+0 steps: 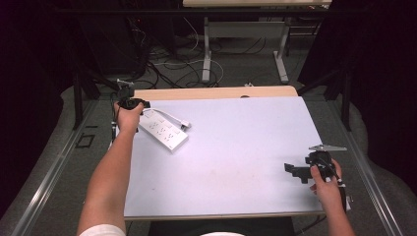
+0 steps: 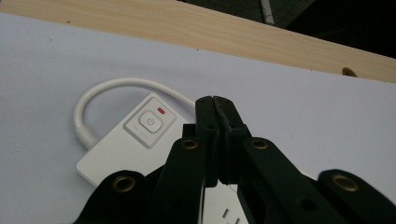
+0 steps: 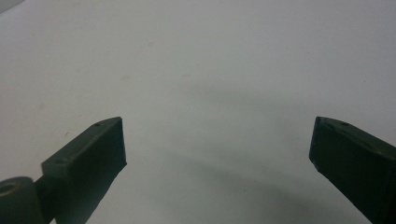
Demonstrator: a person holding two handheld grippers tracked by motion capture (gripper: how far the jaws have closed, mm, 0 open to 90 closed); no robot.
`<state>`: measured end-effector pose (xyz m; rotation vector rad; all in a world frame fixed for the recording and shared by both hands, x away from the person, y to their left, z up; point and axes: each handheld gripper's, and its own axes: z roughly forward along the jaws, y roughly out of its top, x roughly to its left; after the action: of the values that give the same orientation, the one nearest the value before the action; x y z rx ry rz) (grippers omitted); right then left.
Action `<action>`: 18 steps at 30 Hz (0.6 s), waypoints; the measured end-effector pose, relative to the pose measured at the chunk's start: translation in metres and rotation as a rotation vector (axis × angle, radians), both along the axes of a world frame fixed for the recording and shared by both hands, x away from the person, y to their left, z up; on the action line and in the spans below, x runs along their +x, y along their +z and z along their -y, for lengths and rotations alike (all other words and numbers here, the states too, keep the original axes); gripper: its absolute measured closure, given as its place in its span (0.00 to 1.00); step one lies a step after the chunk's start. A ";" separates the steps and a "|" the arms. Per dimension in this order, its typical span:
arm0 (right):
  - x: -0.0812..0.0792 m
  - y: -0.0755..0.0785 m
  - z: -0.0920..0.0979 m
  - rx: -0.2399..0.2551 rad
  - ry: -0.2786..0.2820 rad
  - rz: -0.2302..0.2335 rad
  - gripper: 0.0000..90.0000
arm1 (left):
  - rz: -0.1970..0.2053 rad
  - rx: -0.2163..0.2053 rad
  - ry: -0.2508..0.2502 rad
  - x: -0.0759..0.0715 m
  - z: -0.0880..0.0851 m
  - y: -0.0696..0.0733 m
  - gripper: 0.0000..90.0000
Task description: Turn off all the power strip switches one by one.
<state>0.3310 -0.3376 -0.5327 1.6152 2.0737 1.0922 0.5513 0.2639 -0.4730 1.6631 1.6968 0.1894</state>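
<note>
My left gripper (image 2: 215, 100) hangs just over the white power strip (image 1: 163, 129) near the far left corner of the counter (image 1: 236, 162), its jaws pressed together with nothing between them, their tips just beside the strip's power button (image 2: 148, 122) and small red light (image 2: 161, 110). The strip lies flat and askew to the counter's edges, its white cord (image 2: 100, 91) looping out from the button end. My right gripper (image 3: 217, 140) sits near the right edge towards the near corner, jaws wide apart over bare counter, gripping nothing
</note>
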 end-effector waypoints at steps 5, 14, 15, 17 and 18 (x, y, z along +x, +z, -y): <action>0.000 0.000 0.001 0.001 -0.002 -0.001 0.04 | -0.002 -0.003 0.053 0.007 0.000 -0.012 1.00; 0.000 -0.002 0.001 0.005 0.001 -0.003 0.04 | -0.047 0.028 0.061 0.014 0.003 -0.029 1.00; 0.000 -0.002 0.001 0.005 0.001 -0.003 0.04 | -0.040 0.030 0.073 0.015 0.004 -0.031 1.00; 0.000 -0.002 0.002 0.007 -0.001 -0.005 0.04 | -0.046 0.037 0.075 0.016 0.004 -0.035 1.00; 0.000 -0.002 0.002 0.008 -0.002 -0.006 0.04 | -0.042 0.035 0.084 0.017 0.005 -0.037 1.00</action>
<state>0.3312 -0.3394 -0.5347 1.6263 2.0733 1.0972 0.5681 0.2591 -0.5096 1.6328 1.8062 0.2266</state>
